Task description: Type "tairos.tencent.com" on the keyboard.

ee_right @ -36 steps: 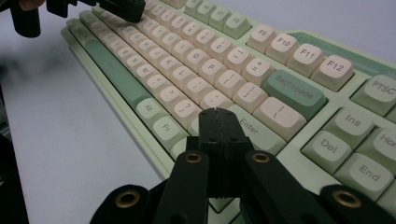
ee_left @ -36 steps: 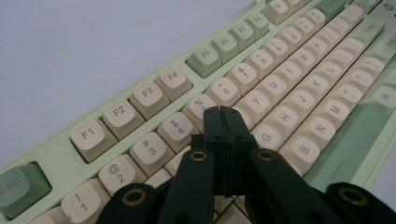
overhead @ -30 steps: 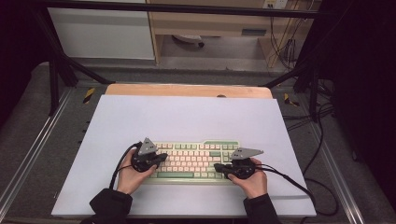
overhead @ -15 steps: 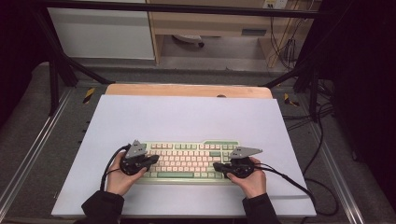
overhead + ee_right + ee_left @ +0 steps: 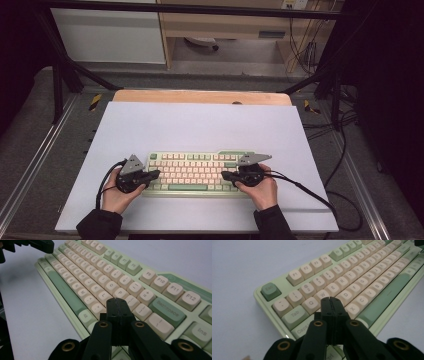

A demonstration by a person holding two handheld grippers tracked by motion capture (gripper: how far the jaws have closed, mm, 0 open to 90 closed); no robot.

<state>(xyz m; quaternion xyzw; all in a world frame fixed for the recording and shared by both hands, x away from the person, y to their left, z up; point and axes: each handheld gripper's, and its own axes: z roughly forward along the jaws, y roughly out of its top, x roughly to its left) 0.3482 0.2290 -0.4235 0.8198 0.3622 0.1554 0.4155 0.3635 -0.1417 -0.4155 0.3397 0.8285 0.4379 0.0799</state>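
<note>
A pale green keyboard (image 5: 195, 172) with cream and green keys lies on the white table sheet (image 5: 200, 125), near the front. My left gripper (image 5: 156, 173) is shut at the keyboard's left end, its tip over the keys. In the left gripper view the closed jaws (image 5: 331, 300) hang just above the A and S keys of the keyboard (image 5: 352, 277). My right gripper (image 5: 225, 176) is shut at the right end. Its closed tip (image 5: 117, 301) sits over the keys near L and the punctuation row of the keyboard (image 5: 100, 272). Nothing is between either pair of jaws.
Black cables (image 5: 305, 192) trail from the right gripper over the sheet's right front edge. A wooden board edge (image 5: 200, 96) runs behind the sheet. Metal frame rails (image 5: 30, 165) flank the table. The other gripper (image 5: 37, 245) shows at the top left of the right gripper view.
My left gripper has slid left along the keyboard, from over its left-centre keys to its left end. The right gripper has stayed in place.
</note>
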